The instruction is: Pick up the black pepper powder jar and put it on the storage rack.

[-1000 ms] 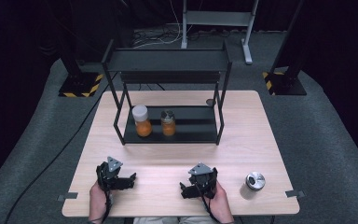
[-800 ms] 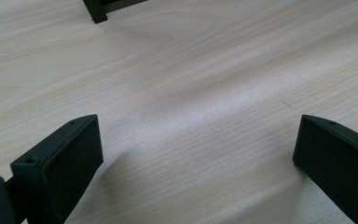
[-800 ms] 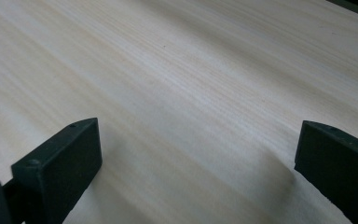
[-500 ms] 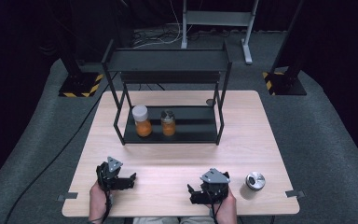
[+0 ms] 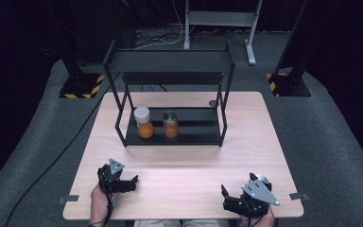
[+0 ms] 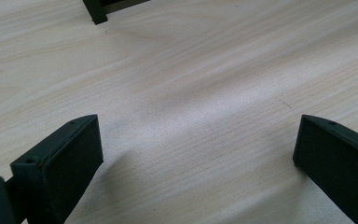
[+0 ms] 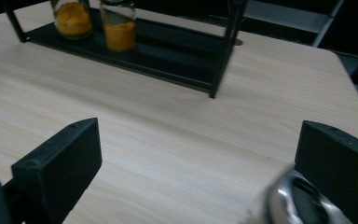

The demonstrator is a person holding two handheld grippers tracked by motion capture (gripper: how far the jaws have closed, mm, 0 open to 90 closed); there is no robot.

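Observation:
A round silver metal tin [image 7: 298, 201] lies on the wooden table [image 5: 189, 165] at its front right; it is blurred, low between my right gripper's [image 7: 196, 140] wide-apart jaws and close to the right one. From above, that open right gripper [image 5: 238, 186] sits over the tin, leaving a sliver of the tin [image 5: 261, 178] showing. My left gripper [image 5: 131, 183] rests at the front left, open, with bare wood between its jaws [image 6: 196, 135]. Two jars of orange powder stand on the black rack's [image 5: 198, 135] lower shelf: a white-lidded jar [image 5: 143, 123] and a dark-lidded jar [image 5: 170, 125].
The rack's upper shelf [image 5: 170, 61] overhangs the jars, and its front right post [image 7: 221, 56] stands between the right gripper and the far side. A small dark disc [image 5: 212, 103] lies behind the rack. Bare wood spans the table's middle and front.
My right gripper has moved right along the front edge to the silver tin and now covers most of it. The left gripper has stayed put.

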